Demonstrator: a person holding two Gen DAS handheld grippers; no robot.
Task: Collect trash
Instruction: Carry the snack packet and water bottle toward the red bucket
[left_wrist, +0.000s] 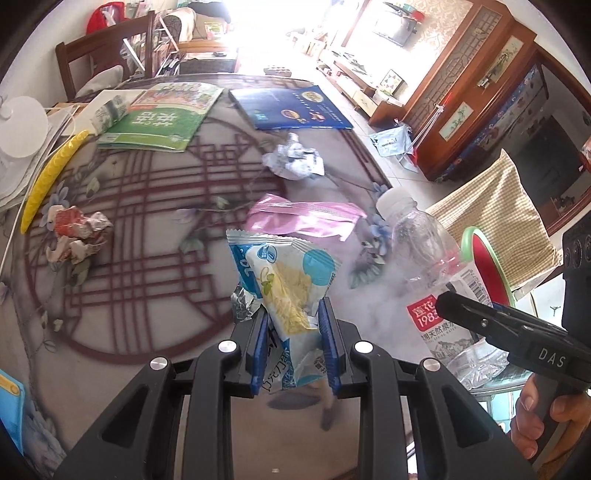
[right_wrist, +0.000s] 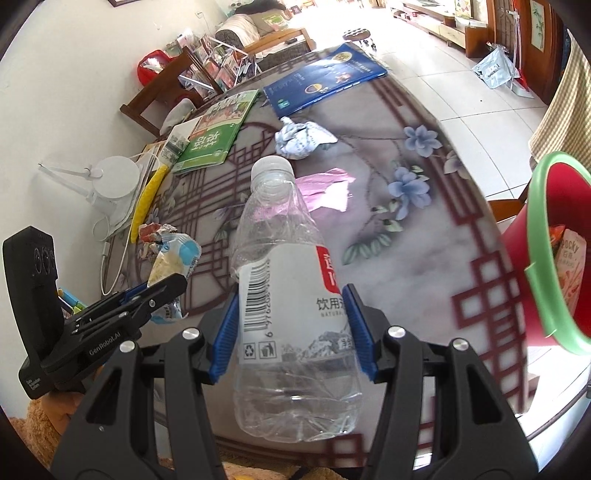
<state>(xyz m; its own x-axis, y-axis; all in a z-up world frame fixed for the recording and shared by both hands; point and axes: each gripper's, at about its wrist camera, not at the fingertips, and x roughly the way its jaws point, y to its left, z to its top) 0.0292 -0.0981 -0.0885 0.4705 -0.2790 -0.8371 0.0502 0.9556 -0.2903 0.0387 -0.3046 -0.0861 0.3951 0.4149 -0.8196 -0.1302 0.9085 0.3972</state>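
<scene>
You had both loads lifted above the table: your left gripper (left_wrist: 293, 325) pinched the blue-and-white snack wrapper (left_wrist: 284, 280), your right gripper (right_wrist: 291, 325) clamped the clear plastic water bottle (right_wrist: 291, 295), so next both probably needed carrying over the green-rimmed red bin (right_wrist: 546, 258).

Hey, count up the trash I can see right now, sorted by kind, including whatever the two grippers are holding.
Plastic bottles: 1, the clear bottle in the right gripper.
Snack wrappers: 2, blue-white wrapper in the left gripper, pink wrapper.
Crumpled paper wads: 2, white wad, red-white wad.
Total: 5

wrapper (left_wrist: 291, 280) left of bottle (left_wrist: 432, 266), bin (right_wrist: 546, 258) right
</scene>
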